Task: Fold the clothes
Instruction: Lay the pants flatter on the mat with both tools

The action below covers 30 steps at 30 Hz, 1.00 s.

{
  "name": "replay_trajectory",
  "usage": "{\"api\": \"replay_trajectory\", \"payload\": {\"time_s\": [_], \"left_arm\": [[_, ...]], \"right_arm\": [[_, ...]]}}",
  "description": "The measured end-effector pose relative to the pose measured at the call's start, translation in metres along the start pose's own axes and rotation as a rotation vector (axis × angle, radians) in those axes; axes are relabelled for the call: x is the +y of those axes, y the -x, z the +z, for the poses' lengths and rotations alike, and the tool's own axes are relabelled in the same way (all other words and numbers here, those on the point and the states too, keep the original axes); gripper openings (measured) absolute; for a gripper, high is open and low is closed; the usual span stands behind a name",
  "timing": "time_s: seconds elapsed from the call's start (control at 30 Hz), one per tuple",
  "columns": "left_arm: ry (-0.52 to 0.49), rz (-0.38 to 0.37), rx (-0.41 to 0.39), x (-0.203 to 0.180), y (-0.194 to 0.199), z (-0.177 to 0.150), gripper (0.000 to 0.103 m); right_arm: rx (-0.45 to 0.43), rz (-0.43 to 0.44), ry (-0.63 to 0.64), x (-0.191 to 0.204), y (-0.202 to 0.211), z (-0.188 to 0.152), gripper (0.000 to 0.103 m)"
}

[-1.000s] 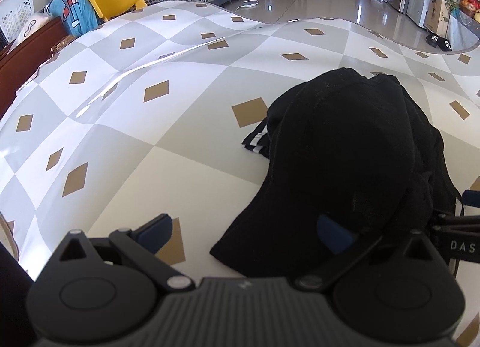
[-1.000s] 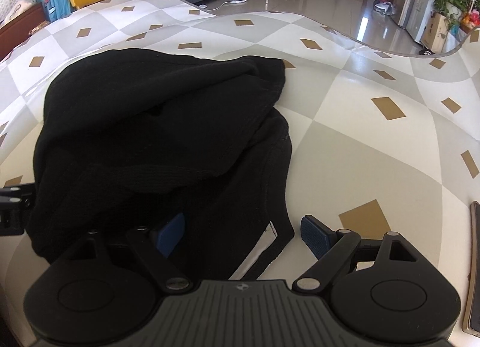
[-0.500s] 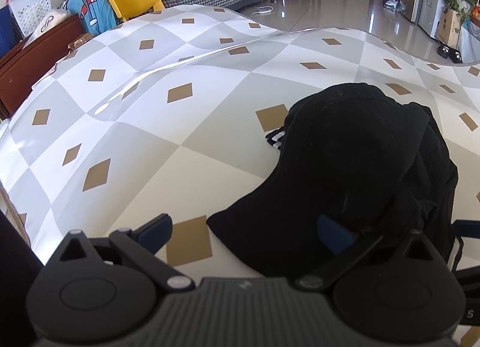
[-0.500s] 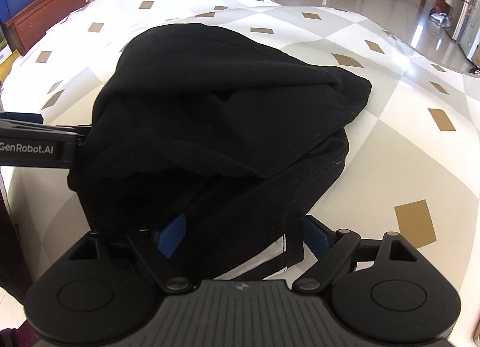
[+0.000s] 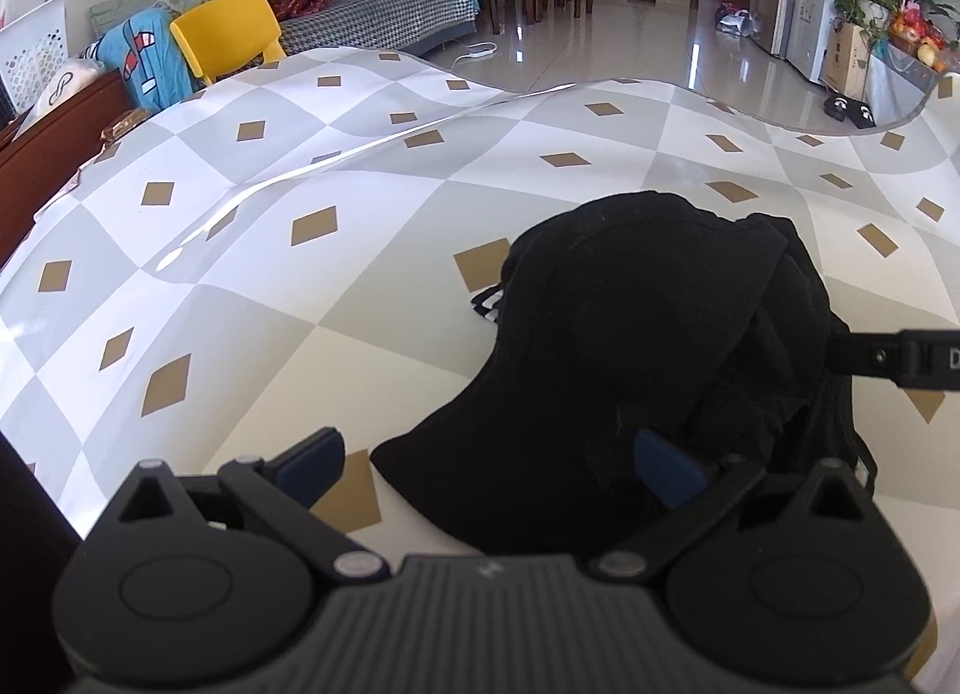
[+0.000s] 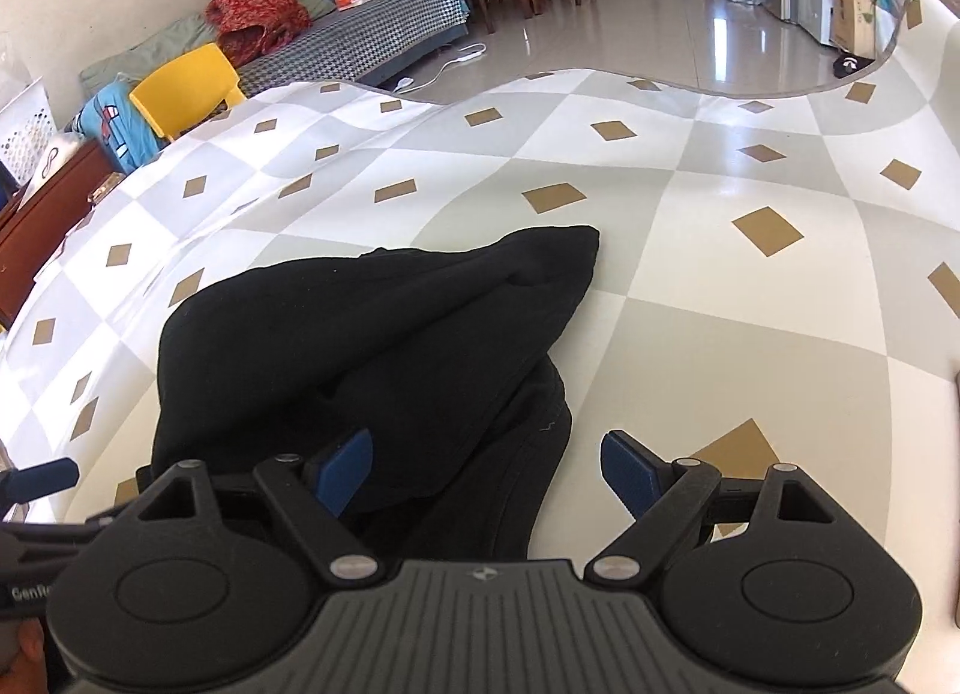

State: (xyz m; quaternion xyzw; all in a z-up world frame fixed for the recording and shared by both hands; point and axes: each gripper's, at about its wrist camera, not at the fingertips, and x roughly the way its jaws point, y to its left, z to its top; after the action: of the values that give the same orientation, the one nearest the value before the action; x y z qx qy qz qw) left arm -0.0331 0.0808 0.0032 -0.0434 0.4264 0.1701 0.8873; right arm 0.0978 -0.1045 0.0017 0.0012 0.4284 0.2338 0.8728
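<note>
A black garment (image 5: pixel 648 346) lies in a crumpled heap on the table's checked cloth (image 5: pixel 300 226), with a bit of white-striped trim (image 5: pixel 489 304) showing at its left side. My left gripper (image 5: pixel 489 466) is open just above the heap's near left corner, its right pad (image 5: pixel 666 472) over the fabric. In the right wrist view the garment (image 6: pixel 390 334) fills the lower left. My right gripper (image 6: pixel 485 475) is open over the heap's near right edge, its left pad (image 6: pixel 342 478) above the cloth. Nothing is pinched. Each gripper's finger shows at the other view's edge.
The gold-diamond tablecloth (image 6: pixel 750 286) stretches far and right of the heap. Beyond the table's far edge stand a yellow chair (image 5: pixel 225 34), a sofa piled with clothes (image 5: pixel 384 16) and a wooden cabinet (image 5: pixel 48 136). A shiny tiled floor (image 5: pixel 630 46) lies behind.
The right gripper has lifted and rolled, so the garment now sits lower and to the left in its view and the white trim is out of sight. The left gripper barely moved. Both stayed open.
</note>
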Motion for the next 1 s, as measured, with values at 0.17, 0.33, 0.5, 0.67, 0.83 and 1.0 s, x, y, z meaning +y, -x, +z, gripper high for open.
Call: {"api": "replay_trajectory", "payload": {"time_s": [0.17,0.33,0.5,0.67,0.83,1.0], "left_arm": [[0.027,-0.013,0.024,0.003,-0.009,-0.003,0.103],[0.033,-0.01,0.042,0.006,-0.015,-0.006,0.103],[0.033,-0.007,0.065,0.006,-0.021,-0.011,0.103],[0.04,-0.001,0.083,0.006,-0.028,-0.013,0.103],[0.049,0.007,0.087,0.005,-0.033,-0.013,0.103],[0.021,0.021,0.073,-0.002,-0.036,-0.01,0.103]], "right_arm": [[-0.021,-0.022,-0.067,-0.005,-0.011,0.001,0.084],[-0.046,-0.035,-0.116,-0.008,-0.024,0.002,0.084],[-0.031,-0.076,-0.116,-0.007,-0.044,0.0,0.084],[-0.031,-0.074,-0.064,-0.002,-0.051,-0.005,0.084],[-0.01,-0.035,0.019,0.007,-0.048,-0.01,0.074],[0.017,0.005,0.142,0.021,-0.043,-0.021,0.06]]}}
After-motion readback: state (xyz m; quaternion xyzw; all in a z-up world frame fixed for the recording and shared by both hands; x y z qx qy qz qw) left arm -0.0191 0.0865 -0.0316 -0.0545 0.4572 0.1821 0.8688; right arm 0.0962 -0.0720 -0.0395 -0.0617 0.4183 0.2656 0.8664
